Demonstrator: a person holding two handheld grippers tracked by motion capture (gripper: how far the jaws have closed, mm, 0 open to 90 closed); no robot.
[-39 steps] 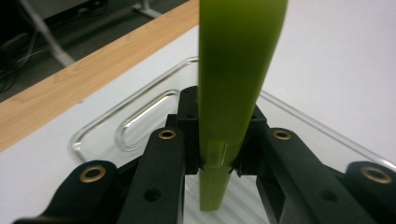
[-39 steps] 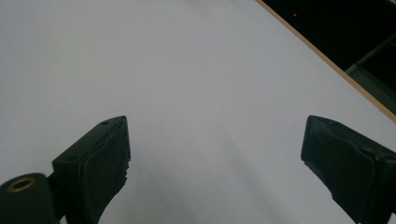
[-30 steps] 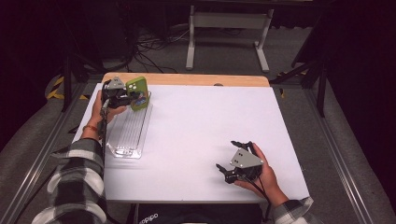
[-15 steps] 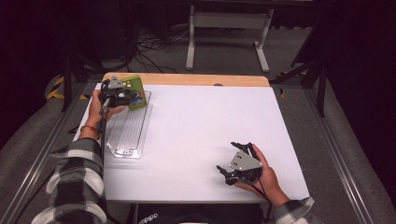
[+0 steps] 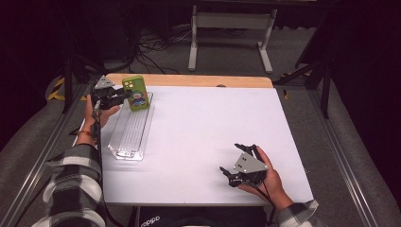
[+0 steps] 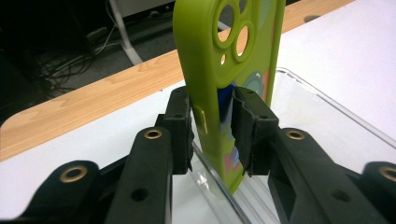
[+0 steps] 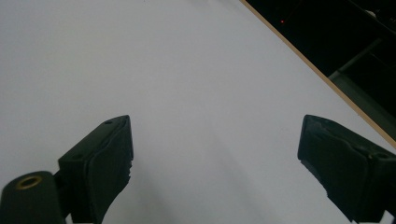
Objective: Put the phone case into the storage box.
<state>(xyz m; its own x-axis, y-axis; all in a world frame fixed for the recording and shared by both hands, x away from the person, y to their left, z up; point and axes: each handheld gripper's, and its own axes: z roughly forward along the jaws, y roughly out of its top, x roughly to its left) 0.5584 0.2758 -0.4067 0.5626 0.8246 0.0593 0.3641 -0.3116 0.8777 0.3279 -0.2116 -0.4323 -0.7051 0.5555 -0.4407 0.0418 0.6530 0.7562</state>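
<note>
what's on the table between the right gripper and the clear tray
Nothing: in the high view, only bare white table lies between the right gripper and the clear tray.

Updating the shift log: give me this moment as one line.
left gripper: just closed on green phone case, upright over clear tray | right gripper: open, idle on table

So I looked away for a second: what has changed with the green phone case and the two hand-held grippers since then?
The left hand-held gripper has turned the green phone case from tilted to upright at the far end of the clear tray. Its jaws opened, have just been closing, and now press on the case. The right hand-held gripper has stayed open on the white table; the tray has not moved.
</note>
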